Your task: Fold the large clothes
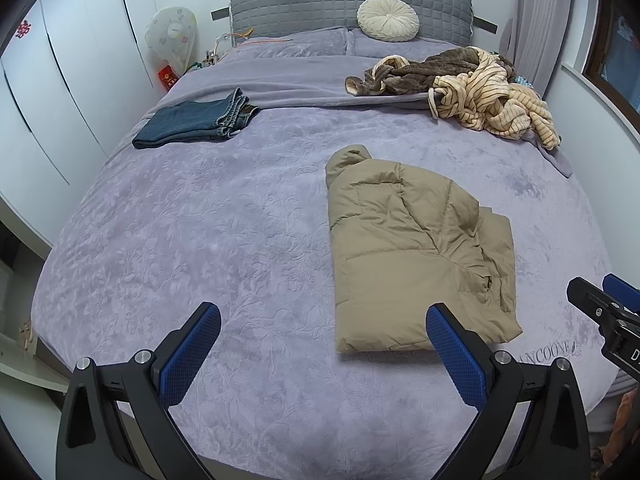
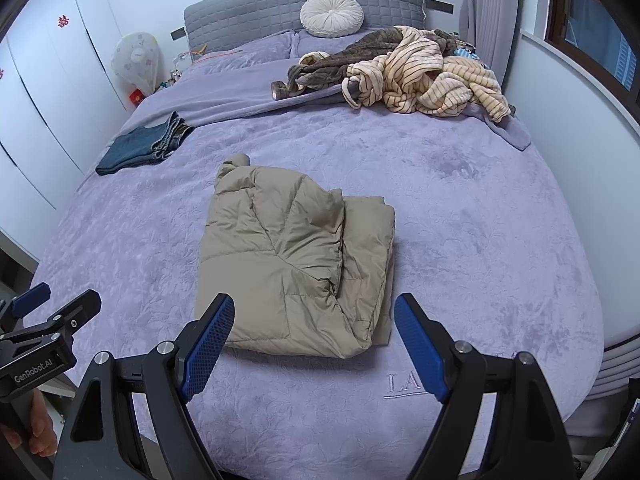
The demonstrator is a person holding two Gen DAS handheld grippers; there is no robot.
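A tan puffer jacket [image 1: 416, 256] [image 2: 296, 264] lies folded into a bundle on the lilac bedspread [image 1: 224, 224] [image 2: 480, 216], near the foot of the bed. My left gripper [image 1: 323, 314] hovers open over the bedspread, just left of the jacket's near edge, with nothing between its fingers. My right gripper [image 2: 314, 304] stands open above the jacket's near edge, not touching it. Each gripper also shows at the edge of the other's view, the right gripper [image 1: 600, 300] on one side and the left gripper [image 2: 56, 300] on the other.
Folded blue jeans [image 1: 196, 120] [image 2: 144, 144] lie at the left of the bed. A heap of brown and cream striped clothes [image 1: 472, 88] [image 2: 408, 72] sits at the back right. A round cushion [image 1: 388, 20] leans on the grey headboard. White wardrobe doors [image 1: 60, 92] stand left.
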